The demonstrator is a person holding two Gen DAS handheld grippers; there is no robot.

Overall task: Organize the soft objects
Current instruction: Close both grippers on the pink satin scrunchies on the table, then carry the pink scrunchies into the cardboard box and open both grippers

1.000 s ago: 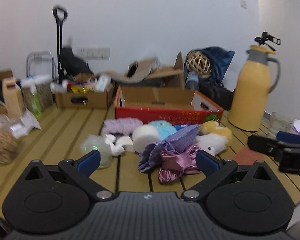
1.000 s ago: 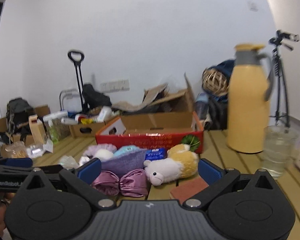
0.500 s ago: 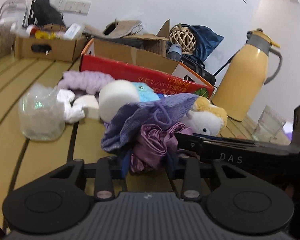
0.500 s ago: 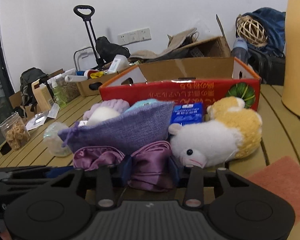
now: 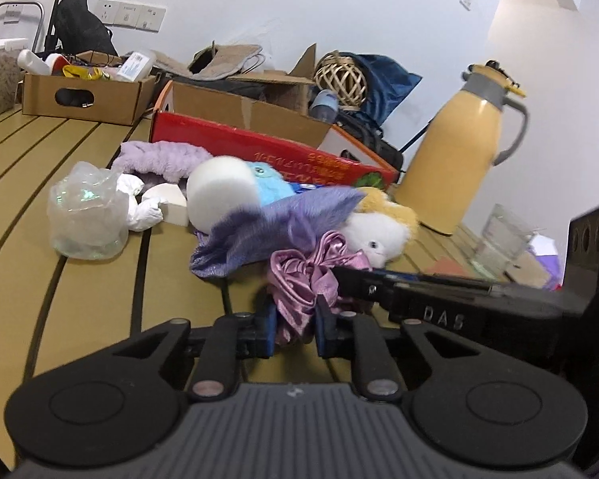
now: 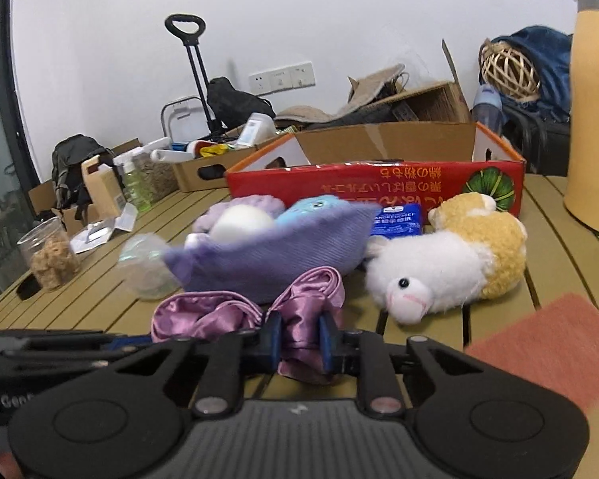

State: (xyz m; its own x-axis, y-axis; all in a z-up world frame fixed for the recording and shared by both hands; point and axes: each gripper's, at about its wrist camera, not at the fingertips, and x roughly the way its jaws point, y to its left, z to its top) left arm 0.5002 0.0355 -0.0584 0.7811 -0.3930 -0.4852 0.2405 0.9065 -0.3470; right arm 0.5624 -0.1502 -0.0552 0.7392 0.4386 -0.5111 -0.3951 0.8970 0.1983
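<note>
A: Where is the satin cloth?
B: On the desk, before the plush sheep; left claw and right claw, just closing, each pinch it.

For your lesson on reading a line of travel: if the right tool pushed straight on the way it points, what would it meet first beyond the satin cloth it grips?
Probably the purple pouch, right behind the satin cloth in the right tool; depth is unclear.
</note>
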